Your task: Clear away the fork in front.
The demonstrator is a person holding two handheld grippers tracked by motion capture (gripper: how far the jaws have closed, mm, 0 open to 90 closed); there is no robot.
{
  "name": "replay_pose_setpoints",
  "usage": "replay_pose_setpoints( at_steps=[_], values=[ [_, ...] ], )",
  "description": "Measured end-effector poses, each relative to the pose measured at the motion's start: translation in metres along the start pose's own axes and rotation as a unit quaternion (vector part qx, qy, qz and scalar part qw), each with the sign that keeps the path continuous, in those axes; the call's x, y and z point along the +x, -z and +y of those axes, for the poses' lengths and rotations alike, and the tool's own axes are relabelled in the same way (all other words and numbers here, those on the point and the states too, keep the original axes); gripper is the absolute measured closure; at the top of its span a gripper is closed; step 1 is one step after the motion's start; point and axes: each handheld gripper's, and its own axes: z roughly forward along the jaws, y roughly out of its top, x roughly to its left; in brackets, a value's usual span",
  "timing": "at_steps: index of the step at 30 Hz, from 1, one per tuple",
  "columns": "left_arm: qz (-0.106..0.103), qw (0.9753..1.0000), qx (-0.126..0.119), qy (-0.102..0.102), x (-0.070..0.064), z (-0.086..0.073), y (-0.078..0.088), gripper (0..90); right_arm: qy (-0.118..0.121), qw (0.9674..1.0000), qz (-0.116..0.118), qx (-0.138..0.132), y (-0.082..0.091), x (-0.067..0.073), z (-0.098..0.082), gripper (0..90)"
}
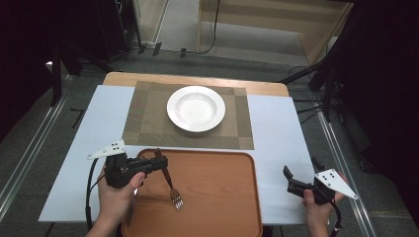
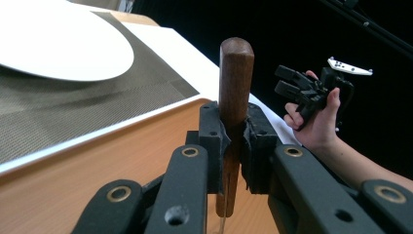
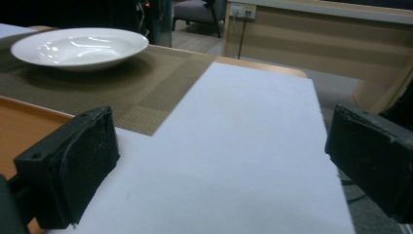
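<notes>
A fork (image 1: 171, 186) with a dark wooden handle (image 2: 236, 73) hangs over the orange tray (image 1: 217, 207), tines lowest and close to the tray's surface. My left gripper (image 1: 159, 163) is shut on the handle; in the left gripper view (image 2: 234, 132) both pads press its sides. My right gripper (image 1: 291, 178) is open with nothing between its jaws, held low near the white mat's (image 1: 276, 148) front right corner. The right gripper view (image 3: 229, 165) looks between the wide pads across the mat. The left gripper view also catches that right gripper (image 2: 288, 82) in the person's hand.
A white deep plate (image 1: 196, 108) sits on a woven brown placemat (image 1: 143, 123) behind the tray. The plate (image 3: 80, 46) and the tray's edge (image 3: 19, 126) lie left of my right gripper. The table's right edge is close beside it.
</notes>
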Motion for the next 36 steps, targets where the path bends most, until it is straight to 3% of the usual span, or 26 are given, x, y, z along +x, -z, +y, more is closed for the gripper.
replay_pose_setpoints(
  at_steps=[4, 12, 19, 22, 24, 26, 29, 31, 33, 36],
  values=[
    [-0.004, 0.9999, 0.005, 0.008, 0.001, -0.003, 0.007, 79.1, -0.016, 0.9999, 0.001, -0.004, 0.007, -0.01, -0.003, 0.0],
    [-0.033, 0.9981, 0.034, 0.04, 0.008, -0.015, 0.006, 79.1, -0.019, 0.9998, -0.006, 0.004, 0.013, -0.018, -0.01, 0.0],
    [-0.048, 0.9957, 0.043, 0.067, 0.024, -0.018, 0.002, 79.1, -0.023, 0.9996, -0.014, 0.001, 0.013, -0.022, -0.01, 0.0],
    [-0.063, 0.9933, 0.044, 0.086, 0.036, -0.021, 0.001, 78.9, -0.026, 0.9995, -0.016, 0.003, 0.012, -0.022, -0.011, 0.0],
    [-0.042, 0.9945, 0.041, 0.087, 0.044, -0.024, 0.0, 77.3, -0.03, 0.9994, -0.016, 0.004, 0.012, -0.023, -0.012, 0.0],
    [-0.051, 0.9936, 0.045, 0.091, 0.051, -0.027, -0.001, 76.4, -0.034, 0.9993, -0.014, 0.003, 0.011, -0.024, -0.012, 0.0],
    [-0.046, 0.9941, 0.056, 0.081, 0.057, -0.028, -0.004, 74.2, -0.038, 0.9992, -0.014, 0.005, 0.01, -0.024, -0.012, 0.0],
    [-0.026, 0.9948, 0.068, 0.071, 0.059, -0.03, -0.006, 71.5, -0.042, 0.999, -0.011, 0.005, 0.01, -0.025, -0.011, 0.0],
    [-0.024, 0.994, 0.076, 0.075, 0.061, -0.032, -0.008, 70.1, -0.041, 0.9991, -0.013, 0.005, 0.01, -0.024, -0.011, 0.0],
    [-0.001, 0.9935, 0.092, 0.068, 0.061, -0.033, -0.011, 68.3, -0.042, 0.999, -0.013, 0.007, 0.01, -0.024, -0.011, 0.0]
  ],
)
